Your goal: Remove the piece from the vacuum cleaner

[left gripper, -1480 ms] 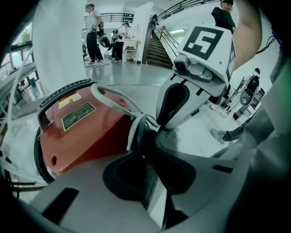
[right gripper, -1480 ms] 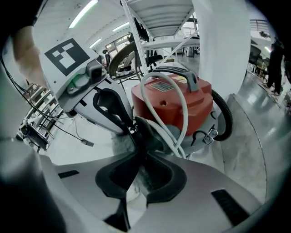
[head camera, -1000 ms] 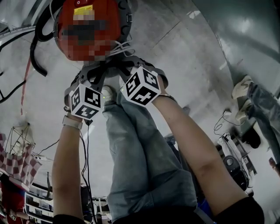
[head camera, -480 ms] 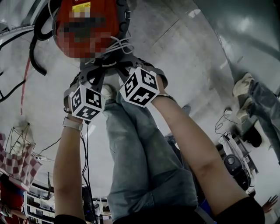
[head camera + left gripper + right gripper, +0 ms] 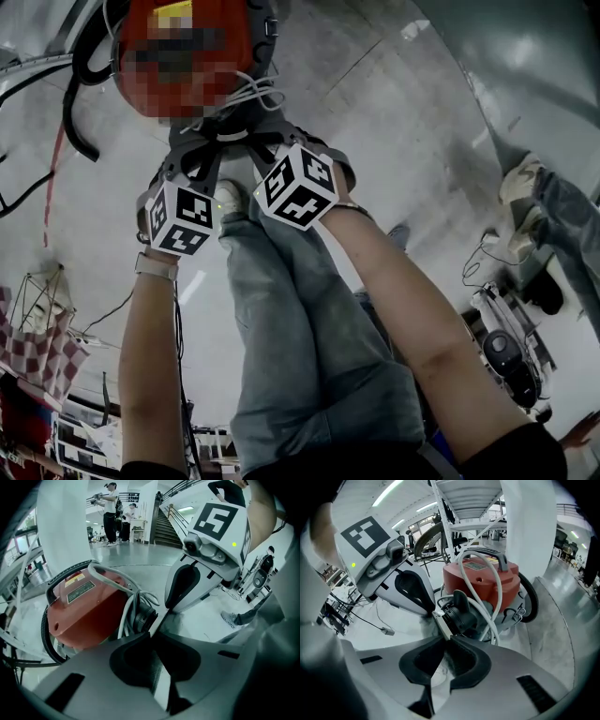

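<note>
The task is looking barely begun. The red vacuum cleaner (image 5: pixel 480 581) is sitting on the floor with its black hose (image 5: pixel 75 103) curling round the side, and the piece to be taken off, a black round fitting (image 5: pixel 461 613) at the front of the body, is still seated in its socket. A white cord (image 5: pixel 497 592) is looping over and round that fitting.

The left gripper (image 5: pixel 152 634) and the right gripper (image 5: pixel 444 639) are both pointing at the fitting from opposite sides, close to each other and just short of it. Each one's jaws are lying closed together at the tips and holding nothing. The fitting is showing beyond the tips, not between them, though whether either tip is touching it is hard to say from these angles.

So nothing is being gripped yet. What is remaining is the whole job: opening a gripper, taking hold of the fitting, freeing it from the cord and pulling it out of the vacuum cleaner
</note>
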Motion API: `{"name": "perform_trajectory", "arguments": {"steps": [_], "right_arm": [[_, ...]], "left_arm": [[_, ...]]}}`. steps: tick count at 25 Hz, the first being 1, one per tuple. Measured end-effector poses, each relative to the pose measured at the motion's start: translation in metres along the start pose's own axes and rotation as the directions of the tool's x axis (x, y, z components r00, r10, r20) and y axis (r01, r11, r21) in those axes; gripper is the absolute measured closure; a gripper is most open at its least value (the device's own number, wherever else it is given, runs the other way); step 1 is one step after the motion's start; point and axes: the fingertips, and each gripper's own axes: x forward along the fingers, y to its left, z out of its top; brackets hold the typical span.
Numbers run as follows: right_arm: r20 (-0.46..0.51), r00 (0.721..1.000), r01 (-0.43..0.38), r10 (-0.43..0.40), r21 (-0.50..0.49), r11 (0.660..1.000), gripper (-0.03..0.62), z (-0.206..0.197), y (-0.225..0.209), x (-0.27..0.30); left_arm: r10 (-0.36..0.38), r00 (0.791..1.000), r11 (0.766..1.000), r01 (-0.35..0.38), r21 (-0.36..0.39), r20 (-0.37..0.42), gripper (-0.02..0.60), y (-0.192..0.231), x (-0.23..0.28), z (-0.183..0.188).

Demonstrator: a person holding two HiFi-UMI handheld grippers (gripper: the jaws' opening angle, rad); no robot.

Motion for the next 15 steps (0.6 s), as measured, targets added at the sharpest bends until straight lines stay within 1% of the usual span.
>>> {"name": "perform_trajectory", "arguments": {"steps": [8, 13, 15], "right_arm": [[0.002, 1.000, 0.007, -0.007, -0.002, 1.000, 0.530, -0.004, 0.006, 0.000], [0.009, 1.000, 0.008, -0.008, 0.004, 1.000, 0.528, -0.007, 0.008, 0.000], [0.009, 1.000, 0.012, -0.012, 0.002, 1.000, 0.528, -0.008, 0.008, -0.001]], "left_arm": [[-0.005, 1.000, 1.000, 0.005, -0.026, -0.007, 0.531, -0.006, -0.001, -0.005], [-0.007, 1.000, 1.000, 0.006, -0.016, -0.018, 0.531, -0.010, 0.000, -0.007], [-0.004, 1.000, 0.999, 0.004, -0.032, -0.017, 0.531, -0.012, -0.001, -0.007]]}}
